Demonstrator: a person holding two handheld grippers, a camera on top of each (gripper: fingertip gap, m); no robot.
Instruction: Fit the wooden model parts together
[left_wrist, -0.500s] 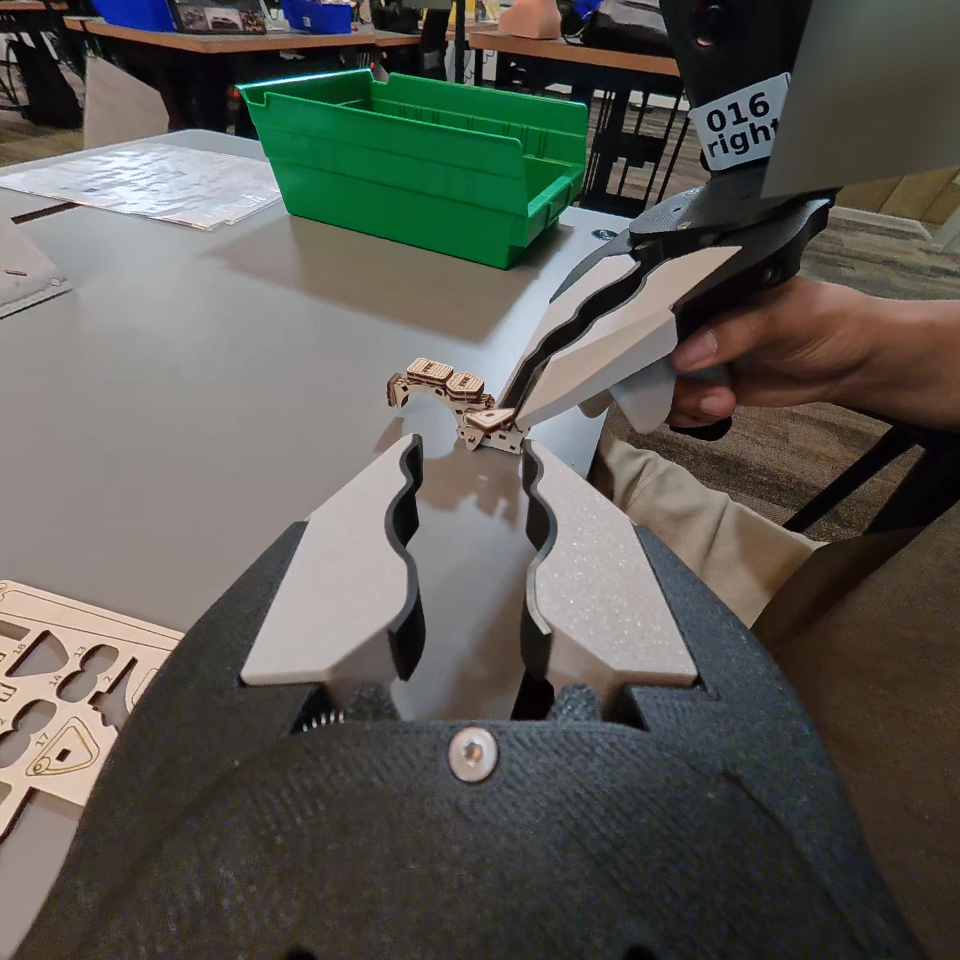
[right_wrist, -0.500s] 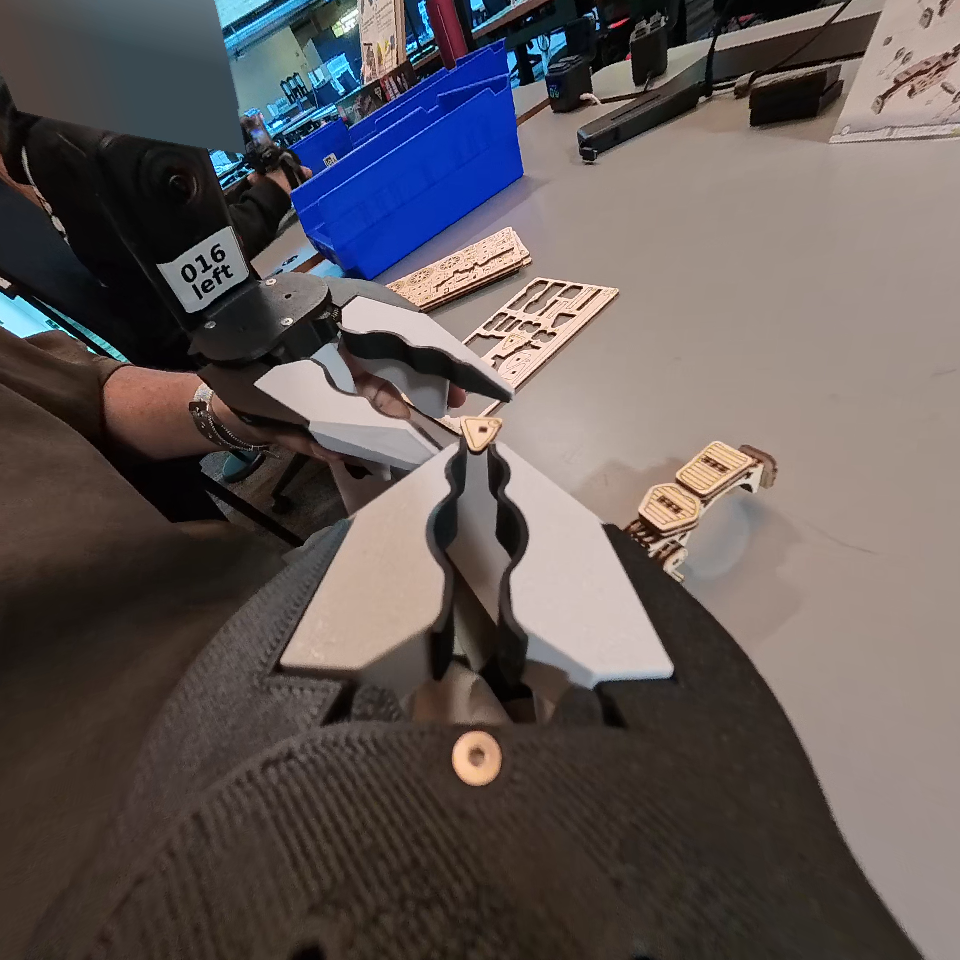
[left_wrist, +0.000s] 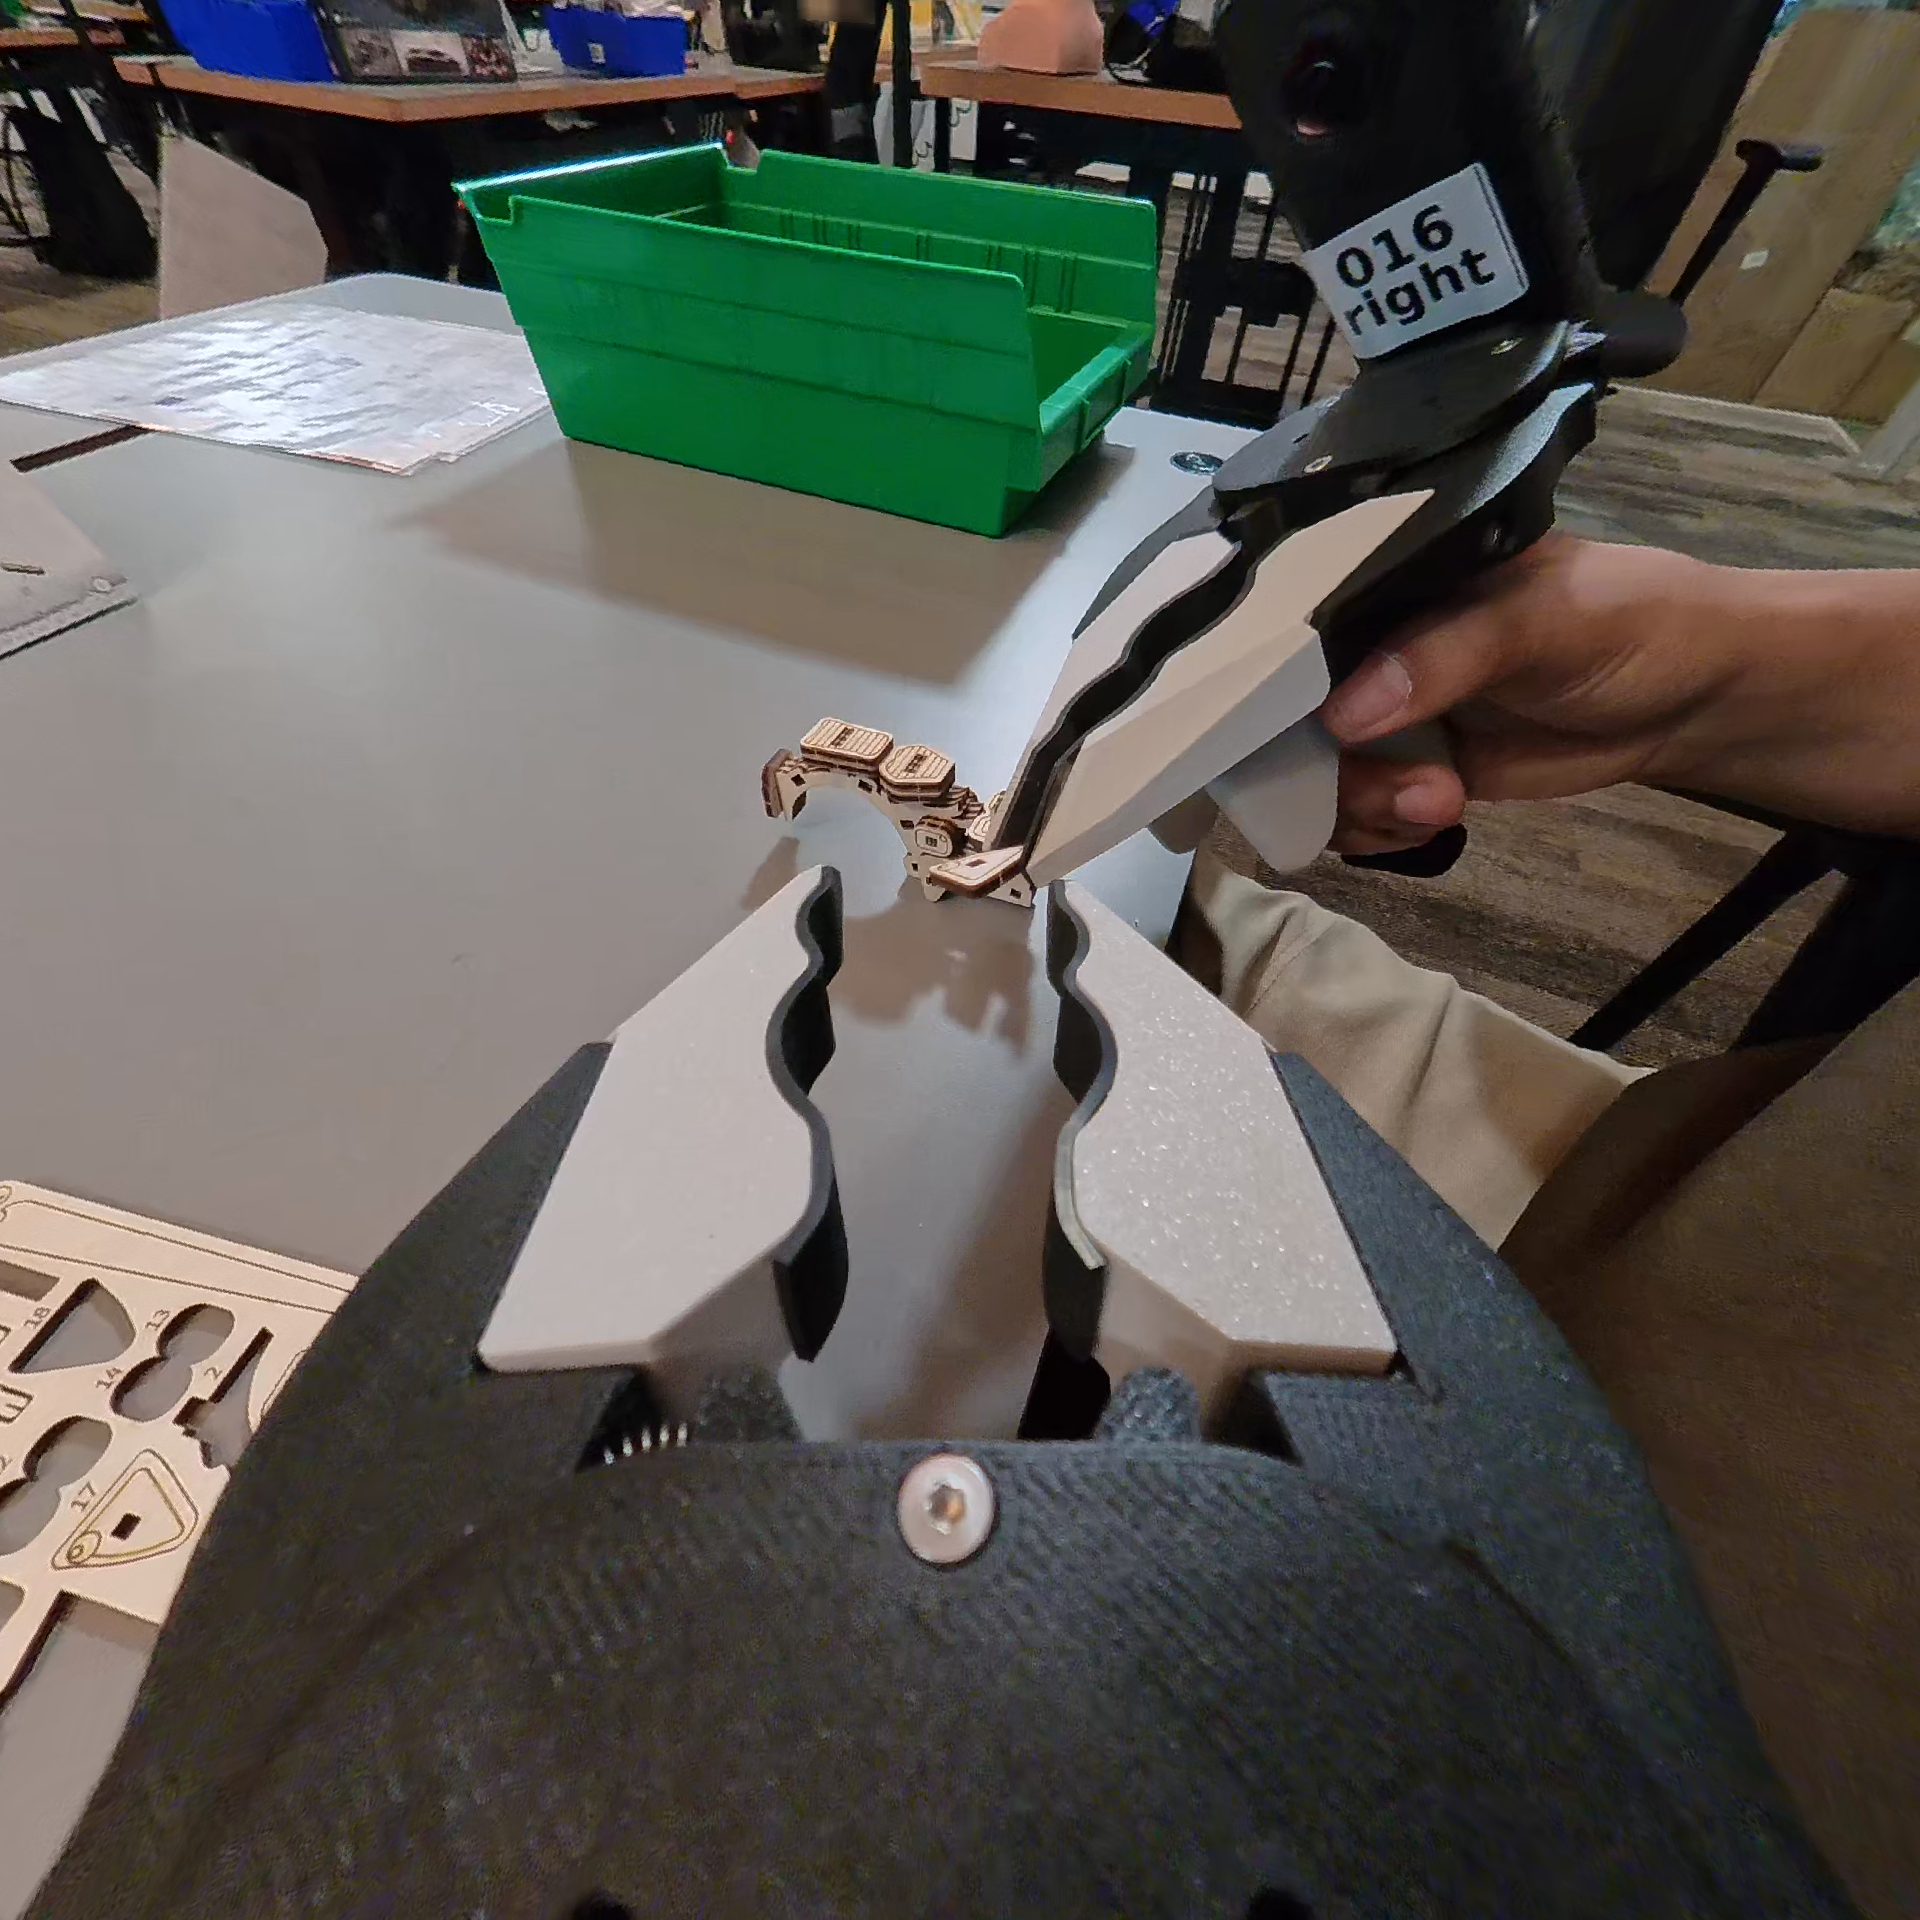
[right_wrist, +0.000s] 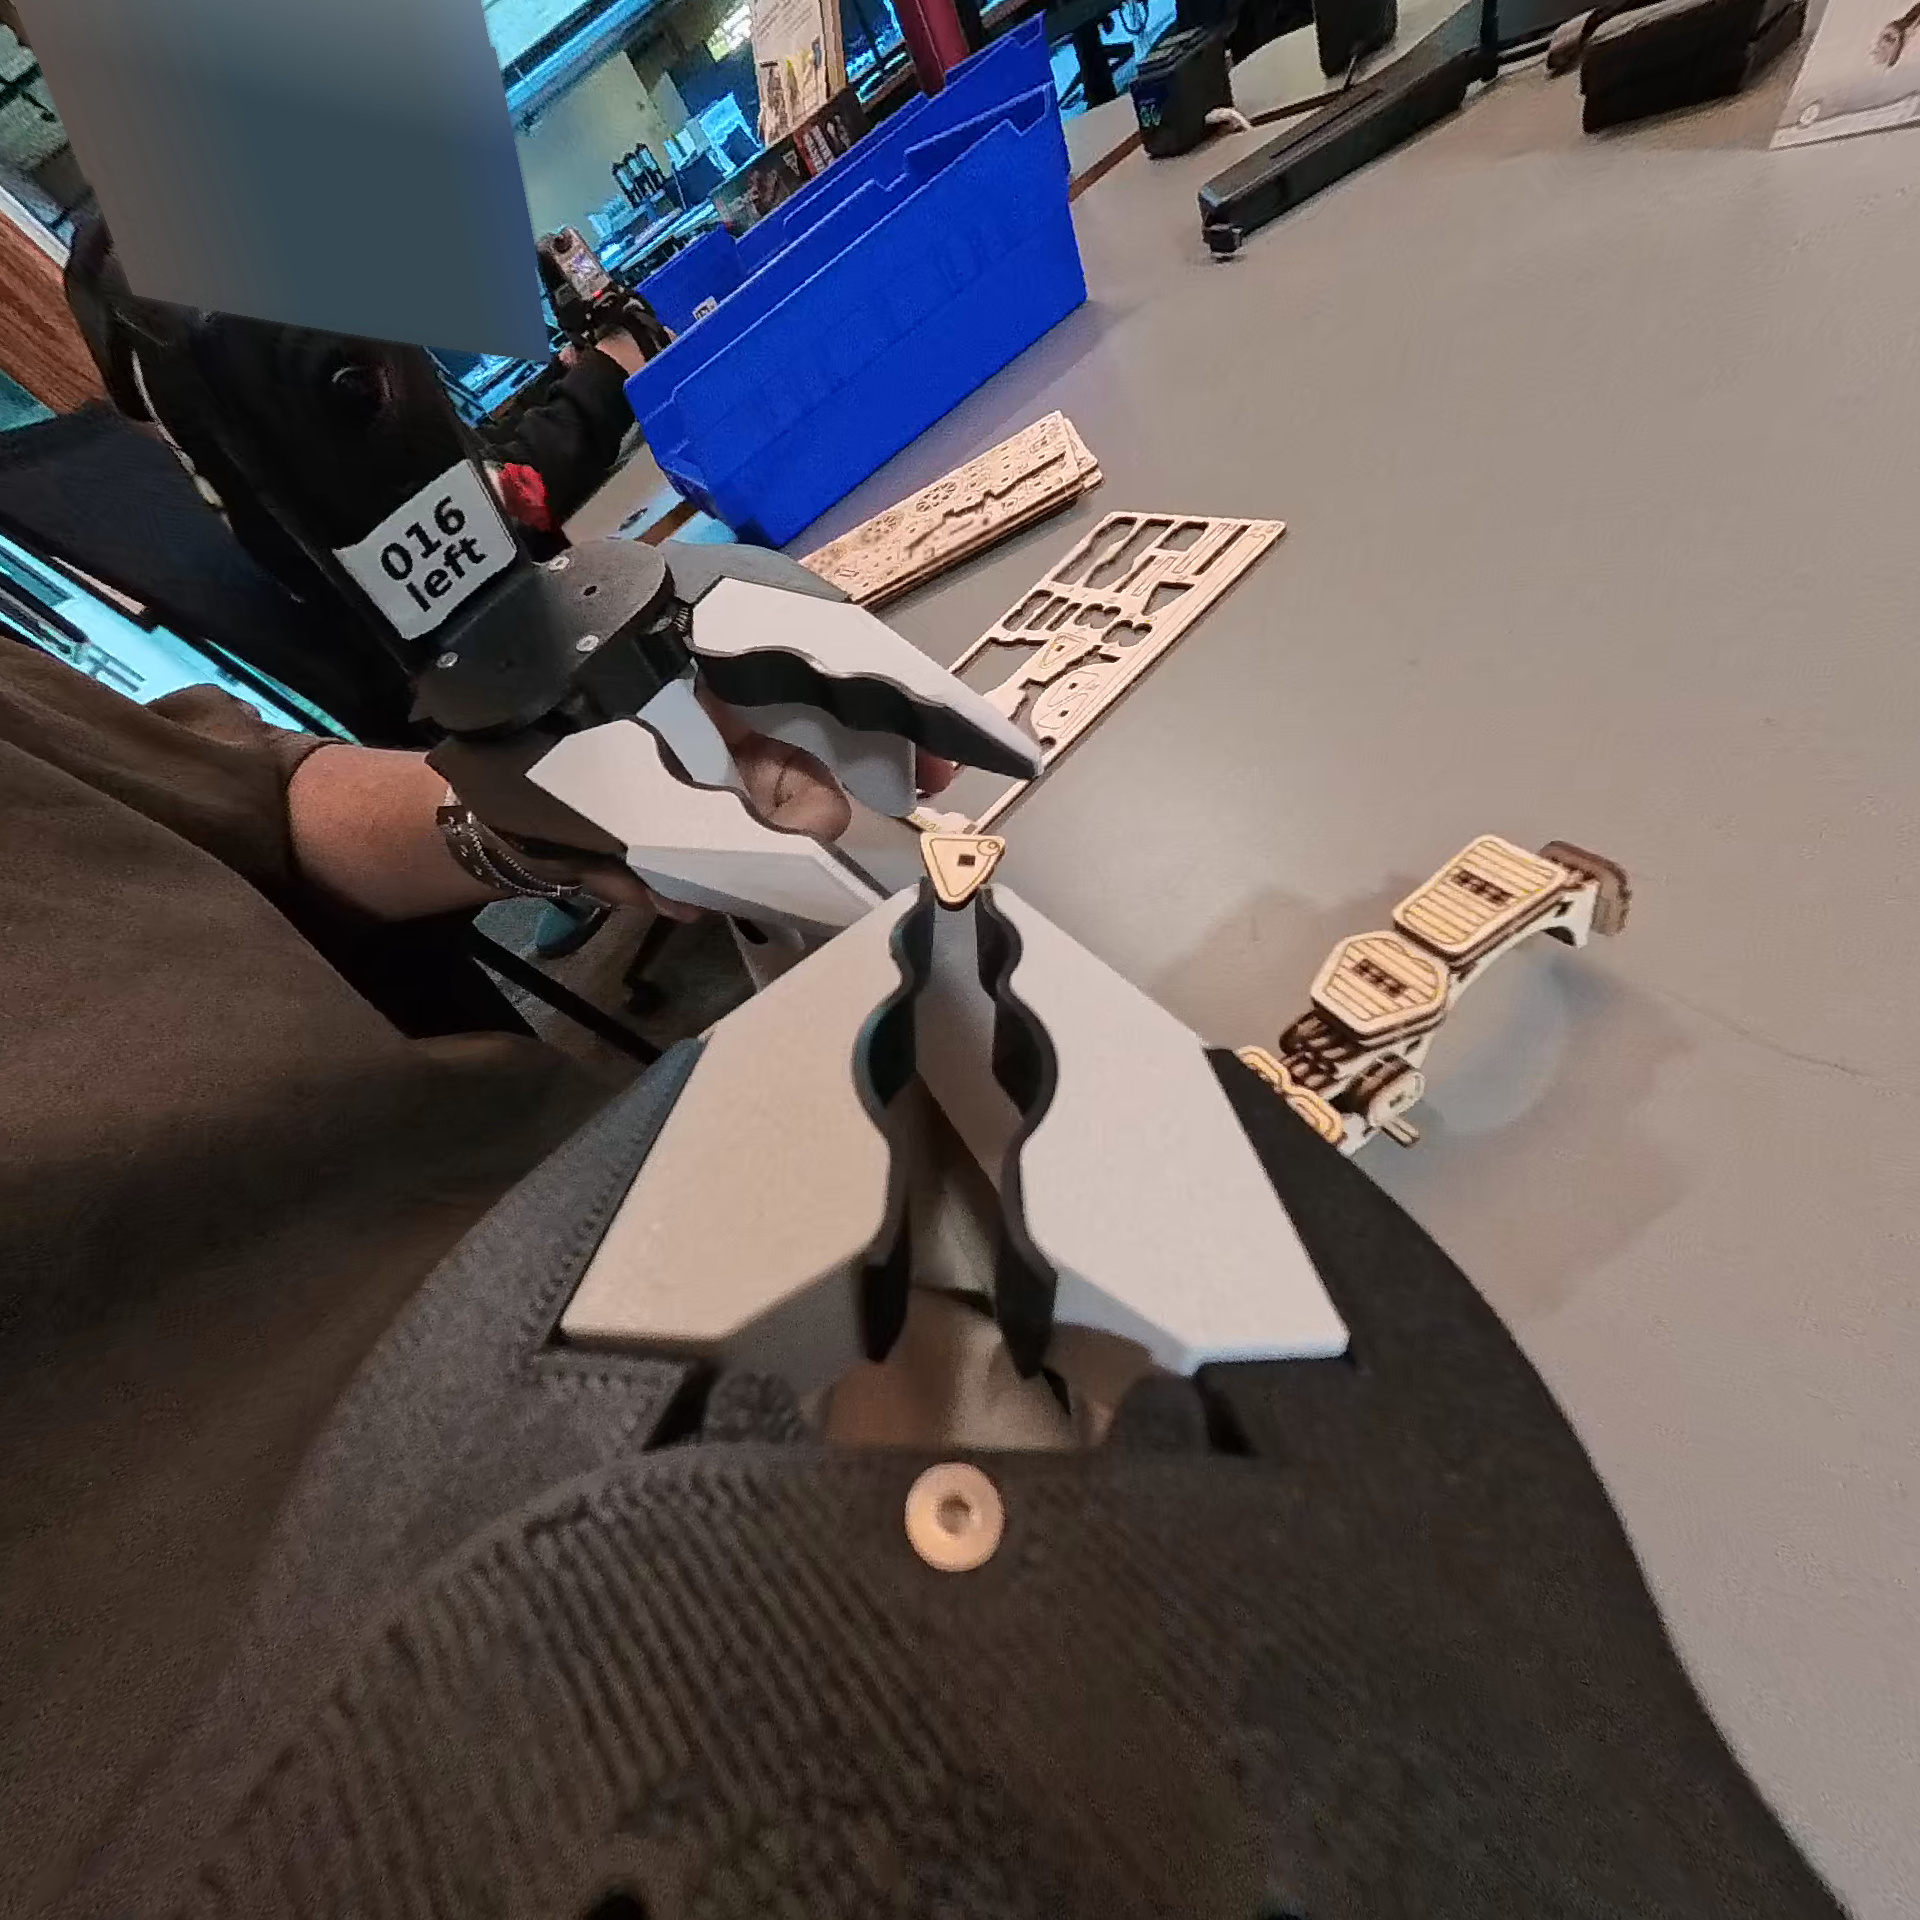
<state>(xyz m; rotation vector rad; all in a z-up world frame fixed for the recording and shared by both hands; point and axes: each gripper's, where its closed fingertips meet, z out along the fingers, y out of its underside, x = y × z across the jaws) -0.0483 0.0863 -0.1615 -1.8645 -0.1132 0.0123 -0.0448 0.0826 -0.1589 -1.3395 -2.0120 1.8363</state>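
Grey worktop (left_wrist: 416, 727) carries a partly built wooden model (right_wrist: 1434, 966) just right of the right hand-held gripper (right_wrist: 958, 894), which pinches a small triangular wooden piece (right_wrist: 962, 864). Opposite, the left hand-held gripper (left_wrist: 940, 894) gapes empty.

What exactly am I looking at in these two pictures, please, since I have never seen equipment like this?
There is no robot: a person holds two handheld grippers, each with a camera looking along its fingers. One picture is from the left gripper, open and empty; the other is from the right gripper, pinching a small triangular wooden piece at its fingertips. On the grey table stands a partly built wooden model, close to the right gripper. Nearby lie punched-out wooden part sheets, a green bin and a blue bin.
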